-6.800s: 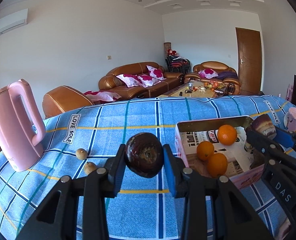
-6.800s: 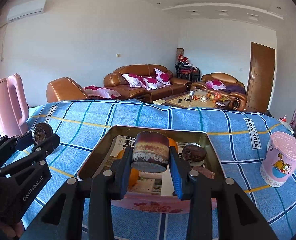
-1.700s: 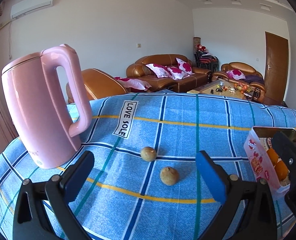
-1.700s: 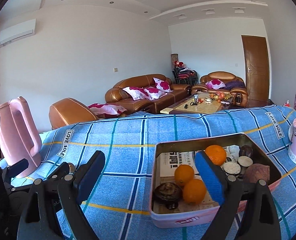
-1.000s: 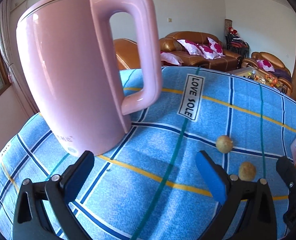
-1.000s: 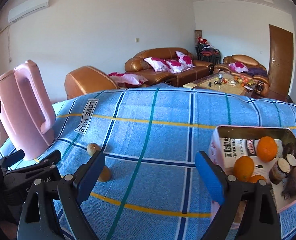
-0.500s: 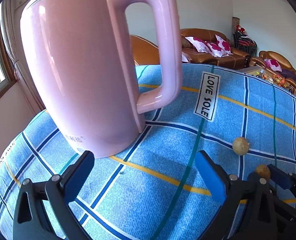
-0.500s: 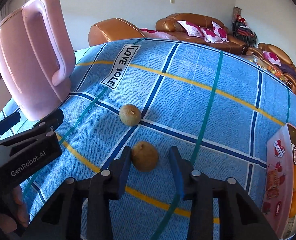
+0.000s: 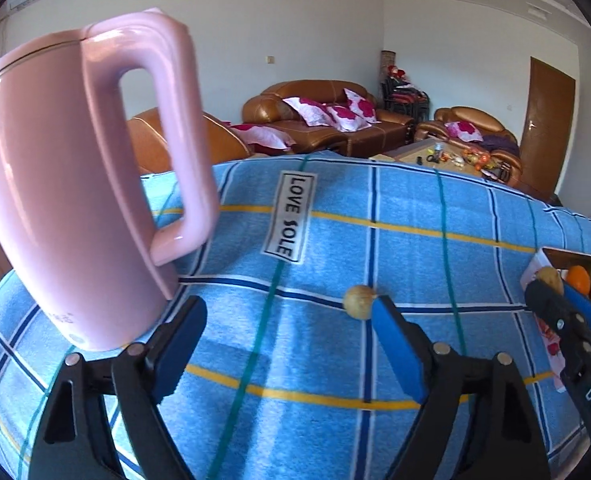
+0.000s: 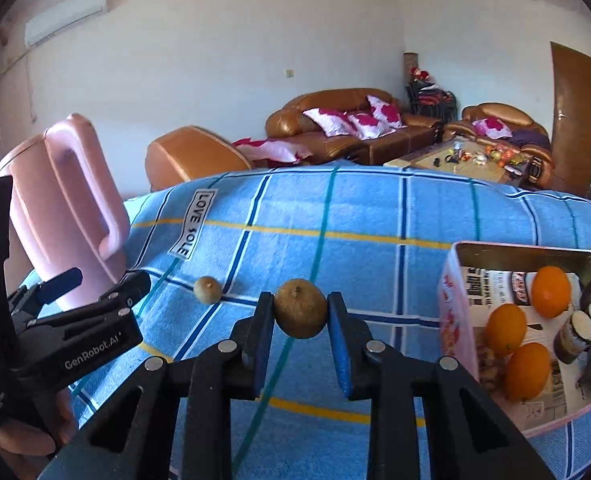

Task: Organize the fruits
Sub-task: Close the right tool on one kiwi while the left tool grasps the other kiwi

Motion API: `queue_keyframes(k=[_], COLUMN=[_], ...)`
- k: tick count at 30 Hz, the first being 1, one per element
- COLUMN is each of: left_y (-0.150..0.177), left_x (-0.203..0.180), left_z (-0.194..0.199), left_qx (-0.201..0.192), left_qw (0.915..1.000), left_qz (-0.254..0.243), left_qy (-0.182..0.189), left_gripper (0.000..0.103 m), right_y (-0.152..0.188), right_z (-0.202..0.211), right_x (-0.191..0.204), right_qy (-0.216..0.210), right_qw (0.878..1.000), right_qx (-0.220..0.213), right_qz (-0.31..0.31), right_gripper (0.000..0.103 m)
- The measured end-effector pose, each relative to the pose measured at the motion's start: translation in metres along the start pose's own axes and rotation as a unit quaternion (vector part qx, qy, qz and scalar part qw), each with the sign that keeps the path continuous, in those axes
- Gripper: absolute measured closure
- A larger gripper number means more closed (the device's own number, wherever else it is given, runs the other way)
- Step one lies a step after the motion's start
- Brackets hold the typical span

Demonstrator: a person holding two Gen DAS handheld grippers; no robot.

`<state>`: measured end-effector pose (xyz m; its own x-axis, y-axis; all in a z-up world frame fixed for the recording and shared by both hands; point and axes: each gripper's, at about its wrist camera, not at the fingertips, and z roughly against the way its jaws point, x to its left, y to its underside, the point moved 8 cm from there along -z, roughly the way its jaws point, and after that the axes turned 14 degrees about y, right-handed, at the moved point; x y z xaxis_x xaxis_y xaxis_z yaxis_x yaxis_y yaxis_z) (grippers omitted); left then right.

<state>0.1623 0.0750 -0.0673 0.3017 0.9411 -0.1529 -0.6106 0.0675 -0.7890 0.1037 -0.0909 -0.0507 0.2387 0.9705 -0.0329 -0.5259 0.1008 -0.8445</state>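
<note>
My right gripper (image 10: 300,307) is shut on a small round brown fruit (image 10: 300,320) and holds it above the blue checked cloth (image 10: 375,216). A second brown fruit (image 10: 207,289) lies on the cloth to its left. In the left wrist view that fruit (image 9: 358,302) sits just beyond my left gripper's right fingertip (image 9: 383,312). My left gripper (image 9: 287,312) is closing, with only cloth between its jaws. A pink tin box (image 10: 451,300) at the right holds oranges (image 10: 550,291) and dark fruits (image 10: 579,334). The right gripper (image 9: 551,300) shows at the left wrist view's right edge with its fruit (image 9: 550,277).
A tall pink kettle (image 9: 67,200) stands on the cloth close to the left of my left gripper. The left gripper (image 10: 107,280) and a hand (image 10: 27,440) fill the right wrist view's lower left. Sofas (image 10: 347,120) and a coffee table stand beyond the table.
The right gripper shut on the nearer brown fruit and lifted it off the cloth. The left gripper swung right, away from the kettle toward the other fruit, and its jaws narrowed.
</note>
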Motion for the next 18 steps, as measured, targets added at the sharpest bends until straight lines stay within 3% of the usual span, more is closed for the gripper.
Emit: queue_keyframes(k=[4,8,11,18], left_y=[-0.006,-0.003,-0.002,-0.003], left_x=[-0.025,-0.040,-0.040,-0.036], left_z=[-0.024,-0.056,-0.073,-0.073], left_qx=[0.037,0.092,0.124,0.124], left_qw=[0.9986,0.9943,0.9918,0.9918], left_qz=[-0.039,-0.052,-0.029,0.001], left_qy=[0.000,0.013,0.014,0.030], left_gripper=[0.025,0.048,0.048,0.050], right_y=[-0.006,-0.008,-0.008,-0.006], right_z=[0.000,-0.007,-0.011,-0.017], right_x=[-0.014,-0.018,-0.017,-0.012], right_qy=[0.013,0.006,0.003,-0.001], right_qw=[1.000,1.000,1.000,1.000], right_qx=[-0.006,0.006,0.010,0.024], right_qz=[-0.015,-0.027,-0.027,-0.018], right_gripper=[0.074,0.074,0.074,0.074])
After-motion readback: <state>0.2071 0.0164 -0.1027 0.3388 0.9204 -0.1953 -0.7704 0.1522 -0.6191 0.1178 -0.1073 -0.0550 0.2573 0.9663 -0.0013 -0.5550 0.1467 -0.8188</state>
